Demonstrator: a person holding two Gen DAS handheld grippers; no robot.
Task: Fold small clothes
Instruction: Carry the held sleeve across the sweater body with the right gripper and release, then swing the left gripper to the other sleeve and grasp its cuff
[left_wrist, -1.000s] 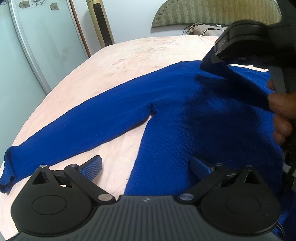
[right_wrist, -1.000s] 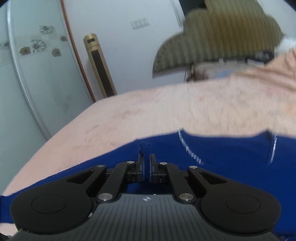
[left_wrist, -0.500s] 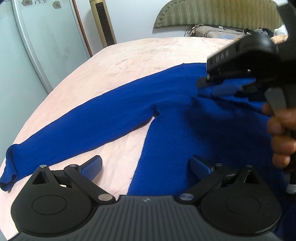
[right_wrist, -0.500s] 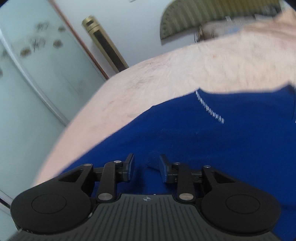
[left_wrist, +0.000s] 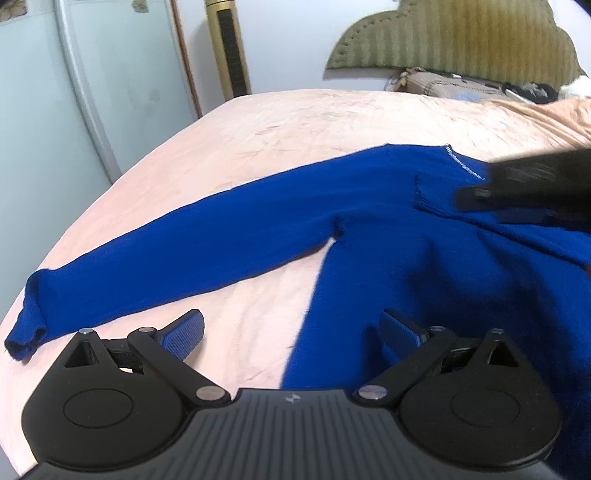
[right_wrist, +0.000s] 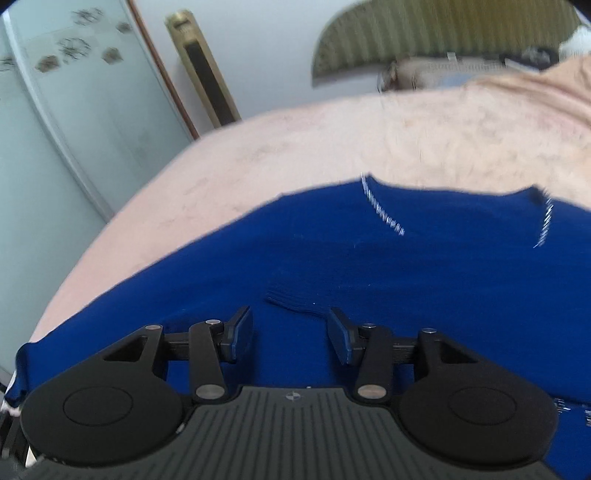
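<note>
Both pairs of fingers stand apart with nothing clamped. Nearest, the left gripper (left_wrist: 291, 330) hangs wide over the blue sweater (left_wrist: 424, 258), one pad above bare bedsheet (left_wrist: 295, 122) and the other above the sweater's side edge near the hem. The right gripper (right_wrist: 290, 338) has just been opening; its pads stand off the knit, and the ribbed cuff (right_wrist: 295, 302) of the folded-in sleeve lies flat just ahead of them, touching neither.

That freed cuff is the first risk. It rests loosely on the chest, so if the right gripper drags a pad across the knit as it leaves, I judge that the sleeve could slide or bunch and spoil the fold.

Farther out, the other sleeve (left_wrist: 166, 258) stretches unfolded across the sheet, its end close to the mattress edge. A shallow pinch there would likely catch one layer only, or the sheet along with it.

Farther still, the neckline with its pale stitching (right_wrist: 384, 212) lies smooth. Pulling the long sleeve across too hard could tug the whole body sideways on the slippery sheet, since nothing pins it down. The headboard (left_wrist: 461, 37) and clutter beyond pose no hazard.
</note>
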